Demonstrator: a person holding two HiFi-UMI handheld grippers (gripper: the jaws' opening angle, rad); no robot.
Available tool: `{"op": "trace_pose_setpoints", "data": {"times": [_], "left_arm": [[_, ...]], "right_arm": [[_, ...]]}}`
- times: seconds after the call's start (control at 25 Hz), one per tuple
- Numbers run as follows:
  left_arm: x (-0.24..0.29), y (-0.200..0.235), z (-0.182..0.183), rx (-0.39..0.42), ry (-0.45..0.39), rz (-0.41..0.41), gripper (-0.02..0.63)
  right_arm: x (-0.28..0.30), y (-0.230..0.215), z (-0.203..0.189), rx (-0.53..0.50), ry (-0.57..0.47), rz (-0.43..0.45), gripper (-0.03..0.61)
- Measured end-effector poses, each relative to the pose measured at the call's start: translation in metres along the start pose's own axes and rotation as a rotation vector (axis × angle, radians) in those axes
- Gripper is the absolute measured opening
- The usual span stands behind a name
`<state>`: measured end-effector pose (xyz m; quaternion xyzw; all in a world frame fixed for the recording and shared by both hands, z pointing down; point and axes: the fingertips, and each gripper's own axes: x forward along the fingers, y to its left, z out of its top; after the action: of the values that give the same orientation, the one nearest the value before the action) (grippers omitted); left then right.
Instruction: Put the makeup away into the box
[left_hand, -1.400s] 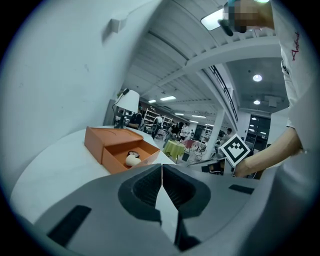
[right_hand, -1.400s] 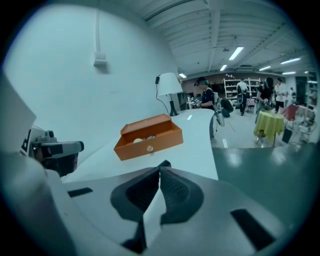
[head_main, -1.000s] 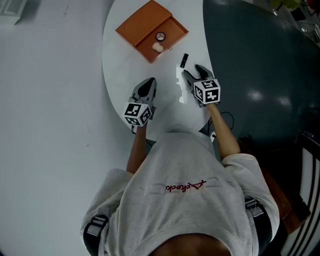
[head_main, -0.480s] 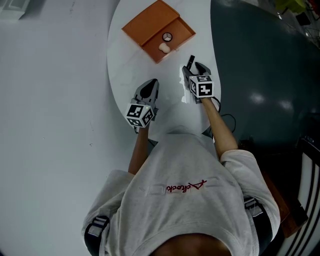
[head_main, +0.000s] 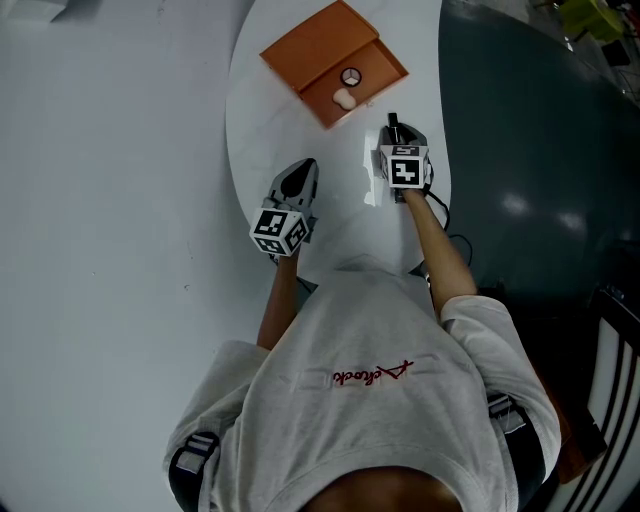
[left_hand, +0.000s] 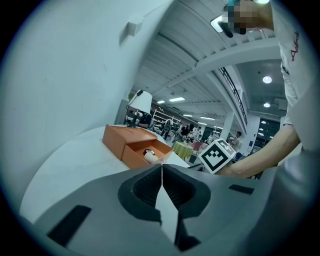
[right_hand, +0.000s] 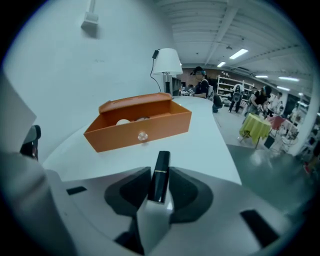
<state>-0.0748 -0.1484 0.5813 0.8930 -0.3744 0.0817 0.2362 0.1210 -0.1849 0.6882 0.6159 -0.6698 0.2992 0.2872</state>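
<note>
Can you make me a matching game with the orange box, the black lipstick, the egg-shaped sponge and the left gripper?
1. orange rectangular box
2. black lipstick tube
3. pale egg-shaped sponge
4. left hand-held gripper

A. shut, holding nothing
B. inside the drawer
C. drawer pulled open
D. between the right hand-held gripper's jaws

Pairs: 1-C, 2-D, 3-B, 4-A.
The right hand-held gripper's jaws are closing, with the lipstick tube between them.

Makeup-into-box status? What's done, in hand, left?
Done: a beige puff and a round case lie in the open drawer of the orange box. In hand: the right claw is closing on the black lipstick, pads against its sides. Left: carry it into the drawer. The left claw is shut, empty.
</note>
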Motion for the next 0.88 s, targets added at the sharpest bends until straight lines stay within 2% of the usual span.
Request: {"op": "trace_pose_setpoints", "data": {"times": [0.36, 0.72, 0.88], "left_arm": [[0.001, 0.001, 0.003, -0.001, -0.011, 0.001, 0.012], [0.002, -0.014, 0.018, 0.024, -0.045, -0.011, 0.012], [-0.001, -0.019, 0.026, 0.03, -0.064, -0.01, 0.012]], "right_arm": [[-0.008, 0.002, 0.006, -0.009, -0.03, 0.047, 0.11], [-0.04, -0.009, 0.069, -0.01, -0.19, 0.059, 0.11], [-0.047, -0.013, 0.081, -0.038, -0.207, 0.066, 0.11]]}}
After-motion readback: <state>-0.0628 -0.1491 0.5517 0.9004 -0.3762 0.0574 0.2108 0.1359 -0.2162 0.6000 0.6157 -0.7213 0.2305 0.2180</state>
